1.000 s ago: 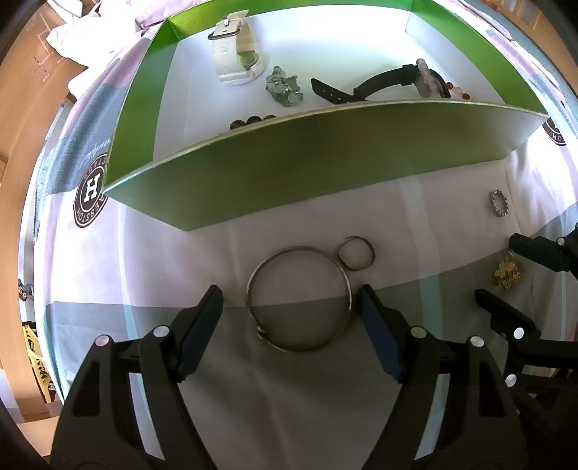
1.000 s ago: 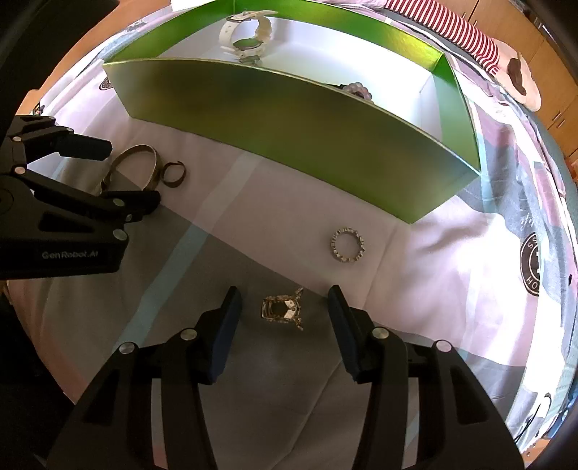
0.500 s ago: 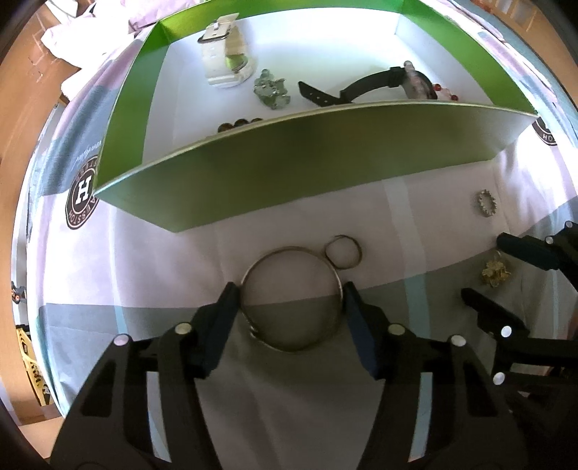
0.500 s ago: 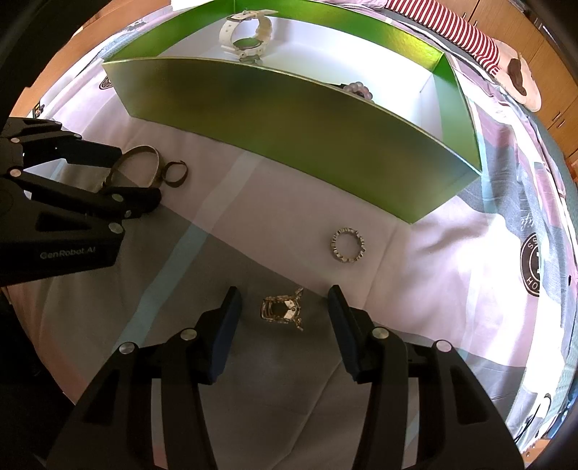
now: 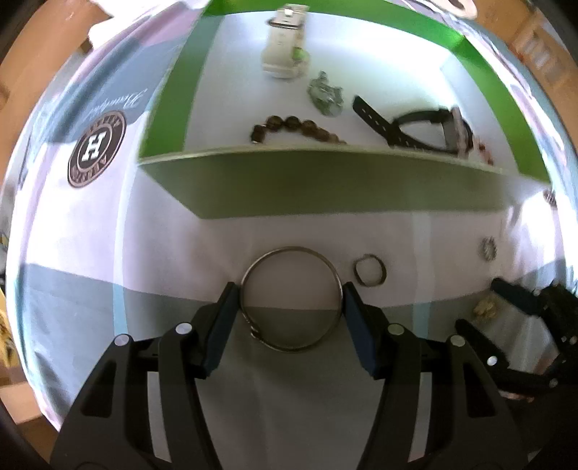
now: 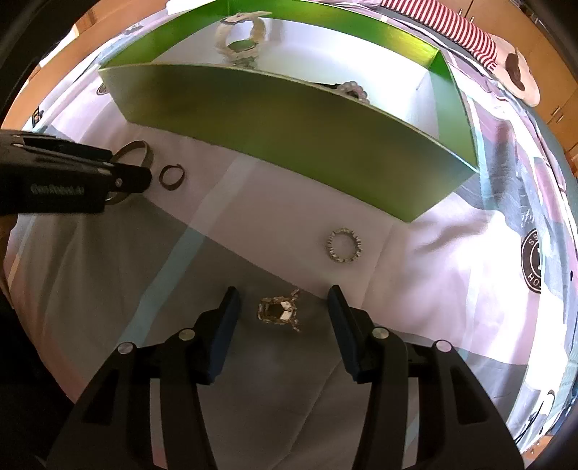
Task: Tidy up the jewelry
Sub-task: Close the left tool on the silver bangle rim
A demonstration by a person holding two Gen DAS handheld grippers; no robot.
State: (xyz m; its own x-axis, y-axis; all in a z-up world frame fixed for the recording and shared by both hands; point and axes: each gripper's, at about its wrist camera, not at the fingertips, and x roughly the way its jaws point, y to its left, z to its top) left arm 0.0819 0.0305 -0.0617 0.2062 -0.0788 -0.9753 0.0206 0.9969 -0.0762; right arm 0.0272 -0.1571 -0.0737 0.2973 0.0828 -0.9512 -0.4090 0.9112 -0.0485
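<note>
My left gripper (image 5: 291, 300) is shut on a large silver bangle (image 5: 291, 253), its pads touching the hoop's two sides just above the cloth. A small dark ring (image 5: 370, 270) lies to its right. My right gripper (image 6: 281, 307) is open around a gold clasp-like ornament (image 6: 278, 311) on the cloth, without touching it. A studded silver ring (image 6: 344, 246) lies beyond it. The green box (image 5: 325, 180) with a white floor holds a white watch (image 5: 283, 47), a green brooch (image 5: 325, 94), brown beads (image 5: 296, 127) and a black watch (image 5: 426, 126).
A patterned cloth with round "H" logos (image 5: 96, 149) covers the surface. The box's near wall (image 6: 289, 133) stands between the loose jewelry and the box floor. A striped garment (image 6: 444, 32) lies at the far right.
My left gripper has closed onto the bangle and lifted and shifted it left, away from the small ring. The view now looks further into the box. The right gripper has not moved.
</note>
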